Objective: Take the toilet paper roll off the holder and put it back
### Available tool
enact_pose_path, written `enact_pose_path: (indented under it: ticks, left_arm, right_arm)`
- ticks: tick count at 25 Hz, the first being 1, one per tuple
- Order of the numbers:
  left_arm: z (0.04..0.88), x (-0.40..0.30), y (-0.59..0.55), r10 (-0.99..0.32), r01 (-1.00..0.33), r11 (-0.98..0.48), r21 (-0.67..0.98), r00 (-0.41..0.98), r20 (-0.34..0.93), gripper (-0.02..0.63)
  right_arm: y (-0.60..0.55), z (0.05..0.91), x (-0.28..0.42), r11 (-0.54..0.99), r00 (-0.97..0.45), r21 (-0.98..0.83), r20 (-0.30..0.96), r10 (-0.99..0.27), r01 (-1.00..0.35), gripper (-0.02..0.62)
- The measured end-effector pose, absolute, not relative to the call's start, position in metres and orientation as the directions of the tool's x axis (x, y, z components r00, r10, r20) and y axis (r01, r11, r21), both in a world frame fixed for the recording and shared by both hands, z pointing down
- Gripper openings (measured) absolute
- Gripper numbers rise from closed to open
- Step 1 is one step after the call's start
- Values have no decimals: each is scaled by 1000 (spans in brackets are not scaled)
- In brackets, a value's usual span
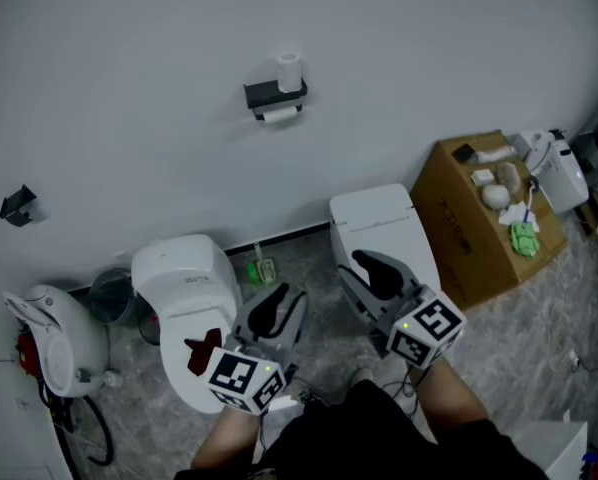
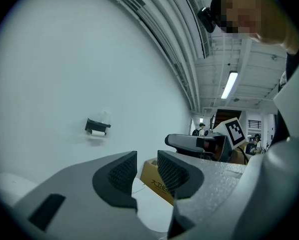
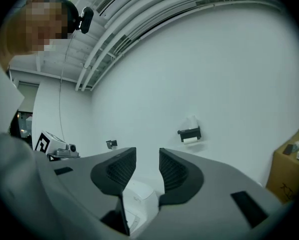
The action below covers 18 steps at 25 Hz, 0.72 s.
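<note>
The jaws of my left gripper (image 2: 147, 173) stand apart with nothing between them; through the gap I see only a cardboard box (image 2: 157, 183) further away. The jaws of my right gripper (image 3: 142, 168) are also released and empty, with a white toilet (image 3: 137, 200) showing low in the gap. In the head view both grippers sit at the lower centre of the frame, side by side and near each other, and both point toward the white wall (image 1: 129, 88).

The toilet paper roll (image 1: 279, 114) is on the black holder (image 1: 274, 93), which is fixed to the wall in the upper centre of the head view, well apart from both grippers. A second roll (image 1: 290, 69) stands upright on top of the holder (in the gripper views it is only a pale shape, so there I cannot be sure of it).

Below the holder, the toilet is at the lower left of the head view, and the cardboard box with small things on top is at the right.
</note>
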State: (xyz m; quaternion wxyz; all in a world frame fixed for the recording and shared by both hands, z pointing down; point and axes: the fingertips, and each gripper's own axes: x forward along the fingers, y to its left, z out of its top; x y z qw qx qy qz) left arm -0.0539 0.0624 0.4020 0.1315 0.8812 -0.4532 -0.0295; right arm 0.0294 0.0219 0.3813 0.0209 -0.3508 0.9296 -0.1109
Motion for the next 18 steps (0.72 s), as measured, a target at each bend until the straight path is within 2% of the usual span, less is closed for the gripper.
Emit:
enact_pose_path:
  ticks: [11,18]
  left_arm:
    - [398,-40,0,-853,-849,-483,214,511,104,112]
    - [383,2,-66,-882,-885,-440,154,458,114,112]
  right_arm:
    - [-51,385,41,780,-806,-246,6,-592,-575,187]
    - [-122,378,75,818,-839,-260,-49,-542,-513,201]
